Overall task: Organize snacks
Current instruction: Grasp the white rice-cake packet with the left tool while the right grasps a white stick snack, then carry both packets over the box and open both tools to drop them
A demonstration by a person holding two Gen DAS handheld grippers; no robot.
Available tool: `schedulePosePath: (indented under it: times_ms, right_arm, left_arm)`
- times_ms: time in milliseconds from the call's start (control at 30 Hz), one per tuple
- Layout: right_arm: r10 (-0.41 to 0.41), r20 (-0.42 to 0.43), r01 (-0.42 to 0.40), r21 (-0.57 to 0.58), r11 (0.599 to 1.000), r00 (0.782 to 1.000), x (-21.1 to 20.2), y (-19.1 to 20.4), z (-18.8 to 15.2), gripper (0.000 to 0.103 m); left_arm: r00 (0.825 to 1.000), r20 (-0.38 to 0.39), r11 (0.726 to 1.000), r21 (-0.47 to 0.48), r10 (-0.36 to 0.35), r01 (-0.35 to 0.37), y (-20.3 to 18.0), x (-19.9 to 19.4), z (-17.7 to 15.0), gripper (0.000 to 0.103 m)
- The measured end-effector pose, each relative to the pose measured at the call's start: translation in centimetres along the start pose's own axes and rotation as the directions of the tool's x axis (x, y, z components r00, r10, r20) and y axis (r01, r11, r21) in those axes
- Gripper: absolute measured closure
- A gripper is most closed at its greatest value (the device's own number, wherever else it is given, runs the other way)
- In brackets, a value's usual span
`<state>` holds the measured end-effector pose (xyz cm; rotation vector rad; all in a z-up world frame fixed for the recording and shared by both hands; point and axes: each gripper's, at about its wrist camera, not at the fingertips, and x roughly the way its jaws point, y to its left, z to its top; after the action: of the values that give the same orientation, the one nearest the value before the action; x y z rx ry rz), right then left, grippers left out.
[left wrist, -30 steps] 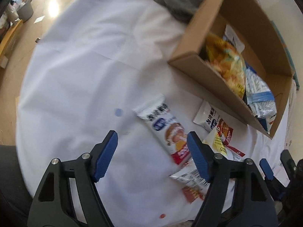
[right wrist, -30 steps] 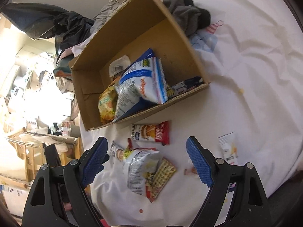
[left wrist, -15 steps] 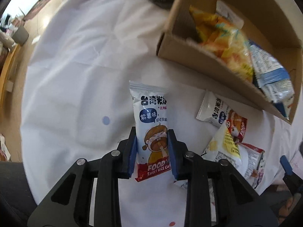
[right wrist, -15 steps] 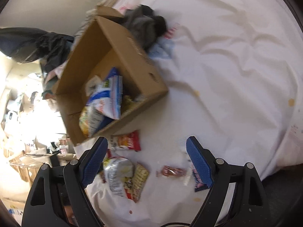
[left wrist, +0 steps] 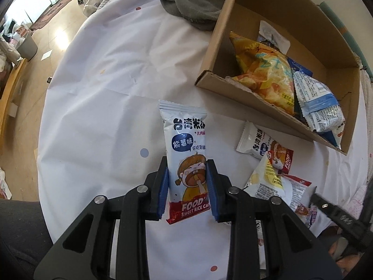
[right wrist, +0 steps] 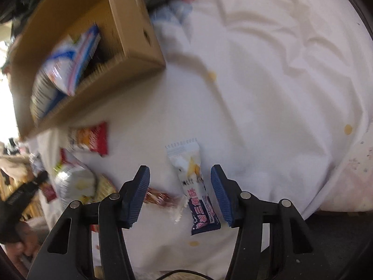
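Note:
My left gripper (left wrist: 187,175) is shut on a white sweet rice cake packet (left wrist: 185,140) with a cartoon child, held over the white cloth. The cardboard box (left wrist: 235,94) stands up and to the right, holding a yellow chip bag (left wrist: 263,74) and a blue-white bag (left wrist: 314,98). My right gripper (right wrist: 179,182) is open, its blue pads either side of a white and navy snack packet (right wrist: 194,186) lying on the cloth. The box (right wrist: 137,30) is at the upper left in the blurred right wrist view.
Loose packets lie below the box: a white-red one (left wrist: 263,143) and a white-yellow bag (left wrist: 270,182). A small red candy (right wrist: 160,198) lies beside the right gripper. A grey cloth (left wrist: 195,7) lies at the box's far end. The table edge is near.
My left gripper closed on the rice cake packet and lifted it toward the box. My right gripper swung right and down over the white and navy packet, staying open.

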<state>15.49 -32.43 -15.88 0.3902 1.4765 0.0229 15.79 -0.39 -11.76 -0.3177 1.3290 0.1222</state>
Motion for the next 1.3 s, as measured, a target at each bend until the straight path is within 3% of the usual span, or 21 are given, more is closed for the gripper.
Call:
schedulePosePath:
  times_ms: [67,100,133,300,400,500,567,700,867,967,1133,1300]
  right_arm:
    - [-0.021,-0.015,0.02,-0.042,0.999,1.0,0.7,0.6,-0.3,0.05]
    - [-0.044,0.003,0.044,-0.068,0.997,0.999,0.5,0.9,-0.4,0.071]
    - [-0.07,0.028,0.072,-0.099,0.993,0.997,0.2,1.3,-0.5,0.085]
    - [0.002,0.163,0.011,-0.077,0.997,0.987,-3.1,0.9,-0.7,0.085]
    - [0.047,0.244,-0.041,-0.031,0.999,0.969,-5.1,0.0,-1.0,0.085]
    - [0.111,0.338,-0.123,0.014,0.992,0.935,-7.2,-1.0,-1.0,0.085]
    - [0.154,0.418,-0.182,0.028,0.983,0.895,-9.2,-1.5,-1.1,0.085]
    - [0.24,0.48,-0.277,0.007,0.961,0.844,-10.8,-1.0,-1.2,0.085]
    - [0.322,0.484,-0.333,-0.066,0.941,0.813,-11.6,0.6,-0.5,0.085]
    - [0.369,0.465,-0.36,-0.112,0.926,0.804,-11.6,1.6,0.1,0.085]
    - [0.415,0.401,-0.36,-0.209,0.909,0.816,-11.5,4.4,1.4,0.085]
    - [0.406,0.342,-0.316,-0.29,0.903,0.847,-10.6,7.7,3.3,0.085]
  left_arm:
    - [1.0,0.003,1.0,-0.002,-0.009,0.009,0.7,-0.6,0.2,0.077]
    - [1.0,0.004,1.0,-0.003,-0.013,0.013,0.8,-0.9,0.2,0.077]
    - [1.0,0.007,1.0,-0.002,-0.015,0.015,1.6,-1.3,0.5,0.077]
    - [0.999,0.031,1.0,-0.011,-0.017,0.017,2.2,-2.2,0.1,0.077]
    - [0.999,0.052,1.0,-0.016,-0.001,0.002,2.6,-2.9,-0.2,0.077]
    - [0.997,0.071,1.0,-0.029,0.008,-0.006,3.0,-3.5,-0.3,0.077]
    - [0.996,0.091,0.999,-0.039,0.01,-0.007,3.3,-3.8,-0.2,0.077]
    - [0.987,0.156,0.998,-0.039,0.046,-0.041,3.6,-5.1,0.0,0.077]
    - [0.971,0.222,0.995,-0.051,0.093,-0.083,4.3,-6.0,0.4,0.077]
    - [0.959,0.272,0.997,-0.035,0.077,-0.07,4.0,-7.5,0.6,0.077]
    - [0.937,0.347,0.996,0.057,0.047,-0.072,1.8,-9.6,1.3,0.077]
    - [0.94,0.34,0.985,0.165,-0.006,-0.053,-1.0,-10.1,2.9,0.077]
